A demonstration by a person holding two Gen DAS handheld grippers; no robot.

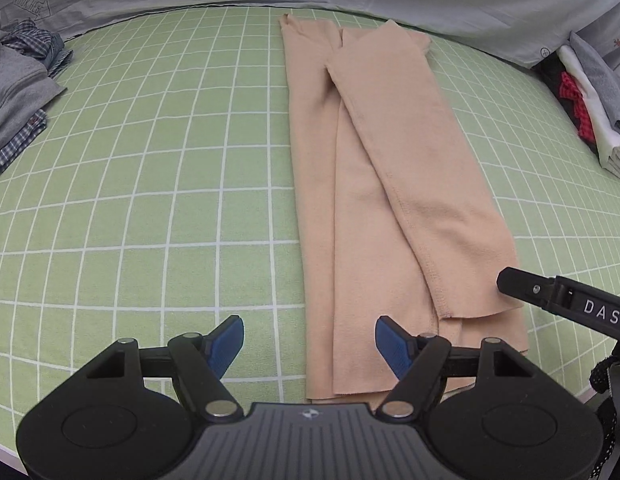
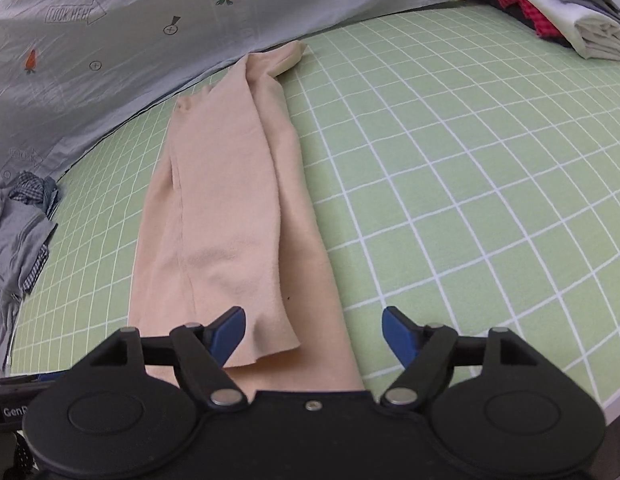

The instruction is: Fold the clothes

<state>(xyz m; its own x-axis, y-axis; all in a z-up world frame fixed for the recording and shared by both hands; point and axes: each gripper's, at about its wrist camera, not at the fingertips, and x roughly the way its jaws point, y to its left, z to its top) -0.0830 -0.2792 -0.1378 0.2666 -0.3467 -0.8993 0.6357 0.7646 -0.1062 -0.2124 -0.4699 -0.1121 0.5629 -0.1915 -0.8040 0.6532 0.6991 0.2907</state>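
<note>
Green grid mat [image 1: 149, 208]; pale backdrop sheet [image 2: 129, 32] (carrot prints).

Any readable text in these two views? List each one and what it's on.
"LOOK HERE", in an arrow outline: grey sheet, printed more than once.
"DAS": right gripper body, cut off by the frame edge.
"GenR": left gripper body, cut off.
Other marks on the sheet: too blurred to read.

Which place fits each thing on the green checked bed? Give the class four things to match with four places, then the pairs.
Things:
1. peach garment
2. grey and plaid clothes heap
3. folded stack with red checked cloth
4. carrot-print sheet

Places:
A. far edge of the bed
B. right side
C. middle, lying lengthwise
D. left side

Pairs: 1-C, 2-D, 3-B, 4-A
</note>
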